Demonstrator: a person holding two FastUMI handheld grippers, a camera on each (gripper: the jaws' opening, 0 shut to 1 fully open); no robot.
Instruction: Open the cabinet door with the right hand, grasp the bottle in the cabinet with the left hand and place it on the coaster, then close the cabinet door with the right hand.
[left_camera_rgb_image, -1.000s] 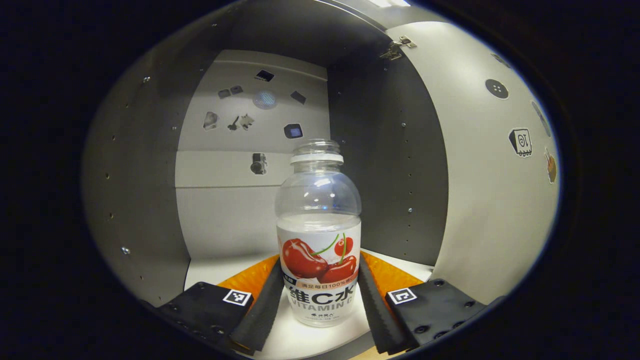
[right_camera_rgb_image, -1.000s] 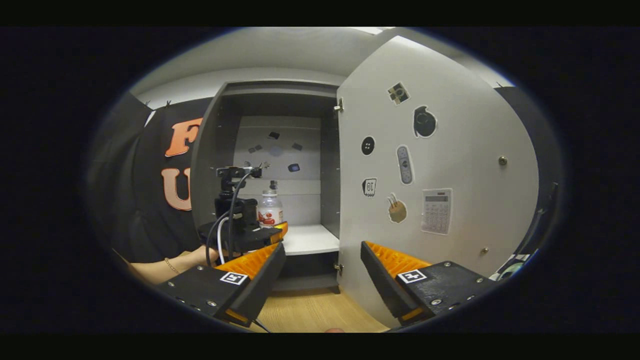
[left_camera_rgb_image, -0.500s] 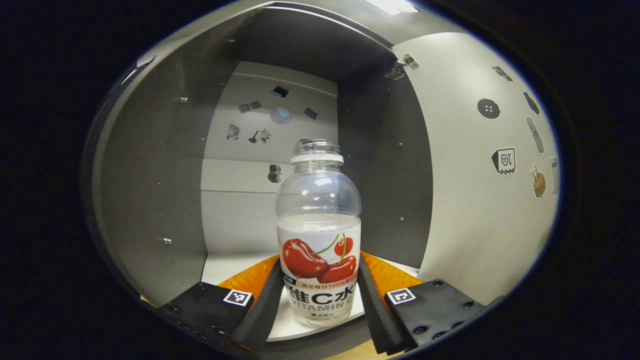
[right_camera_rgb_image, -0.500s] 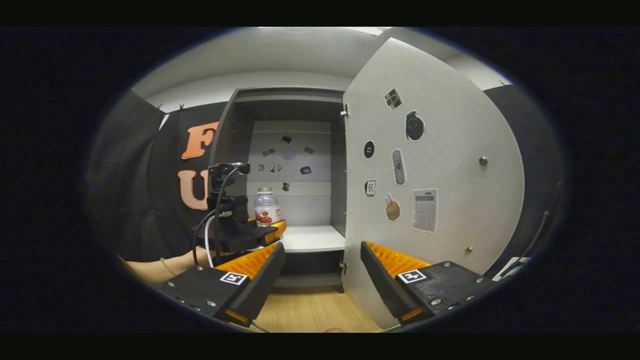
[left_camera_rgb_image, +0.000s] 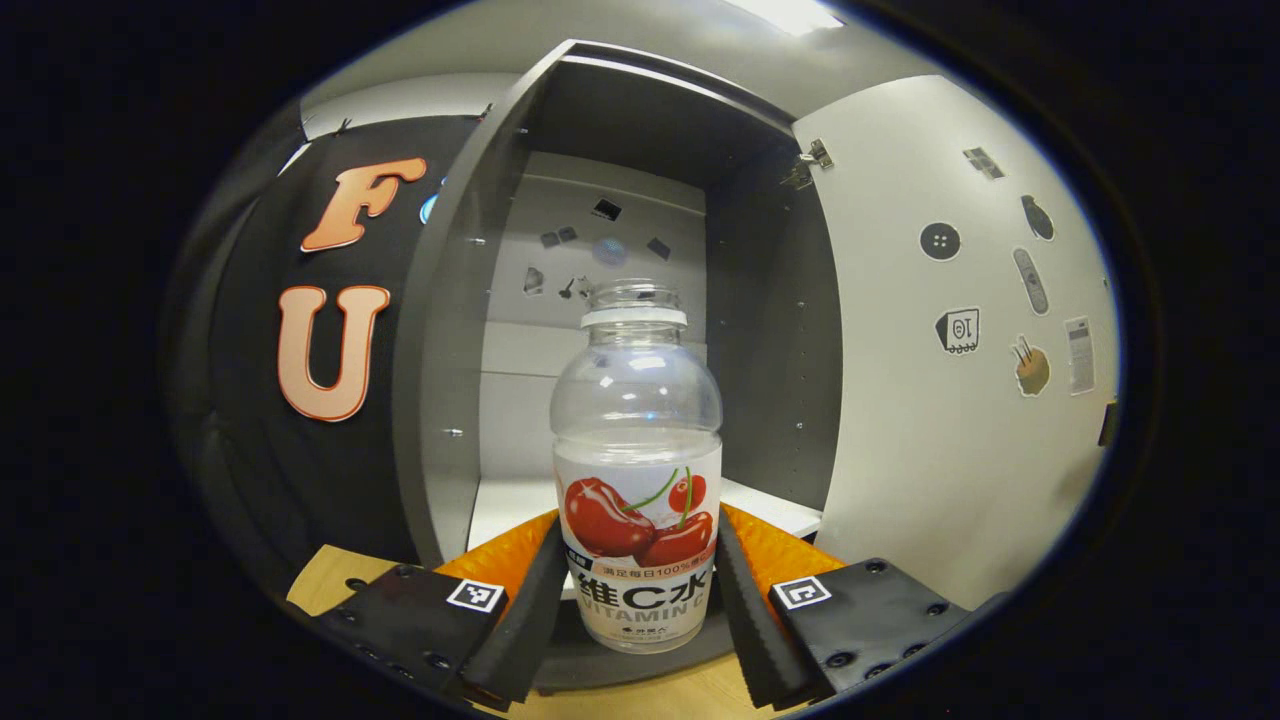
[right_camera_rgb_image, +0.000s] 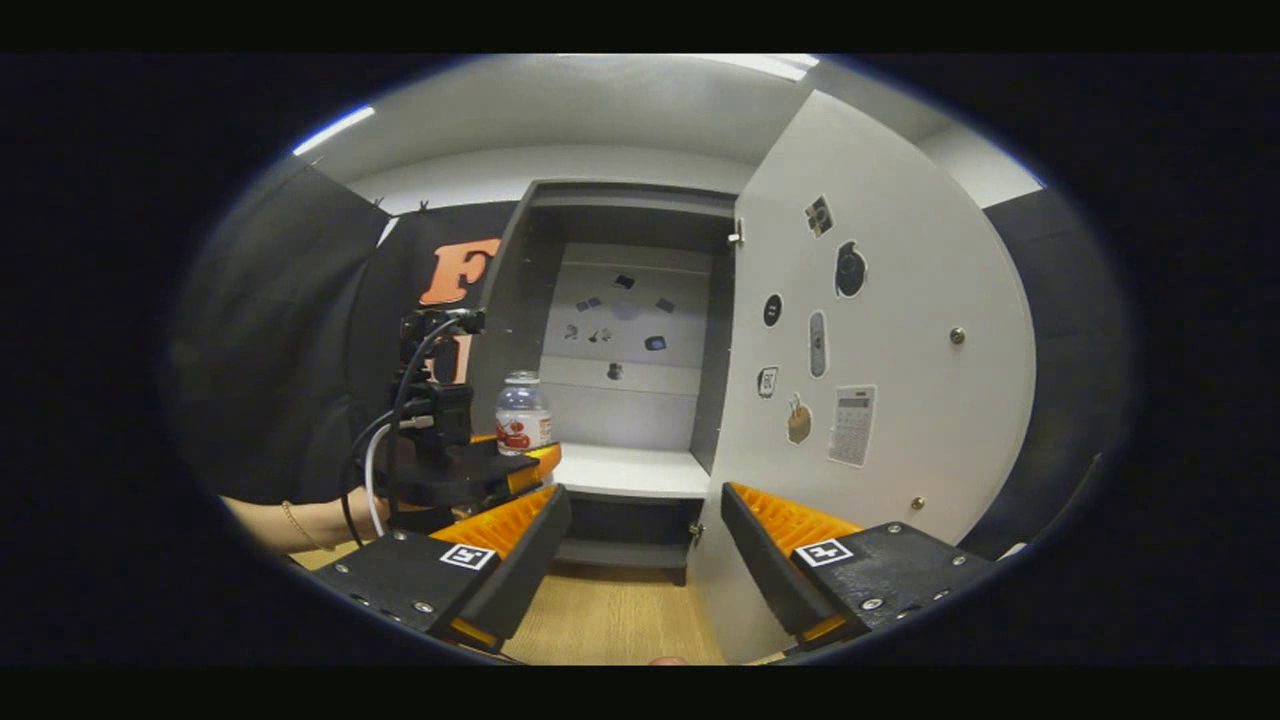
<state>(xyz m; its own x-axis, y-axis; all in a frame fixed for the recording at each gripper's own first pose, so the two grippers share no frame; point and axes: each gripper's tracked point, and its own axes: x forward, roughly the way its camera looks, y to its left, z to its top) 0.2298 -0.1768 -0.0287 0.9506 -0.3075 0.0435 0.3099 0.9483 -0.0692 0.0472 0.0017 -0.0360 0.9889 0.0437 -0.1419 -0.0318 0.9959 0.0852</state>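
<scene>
Since a second ago the left gripper (left_camera_rgb_image: 640, 590) has drawn back out of the cabinet (left_camera_rgb_image: 470, 330) with the bottle (left_camera_rgb_image: 637, 470); the grey side panel and the black cloth wall now show where only the interior did, and the wooden table (left_camera_rgb_image: 315, 585) appears below. In the right gripper view the cabinet has shrunk and slid rightward.

The cabinet is a tall box with dark grey sides, a pale back panel dotted with small stickers and a white shelf (right_camera_rgb_image: 625, 470). Its flat white door (right_camera_rgb_image: 890, 380) stands swung wide on the right, hinges at the edge, stickers across its face.

The bottle is clear rounded plastic, capless, with a white neck ring and a cherry-printed label. It stands upright between the left gripper's ribbed pads (left_camera_rgb_image: 525, 620), both pressing its label, held in front of the shelf edge.

The right gripper (right_camera_rgb_image: 645, 545) hangs over the table before the cabinet, fingers spread apart around nothing.
</scene>
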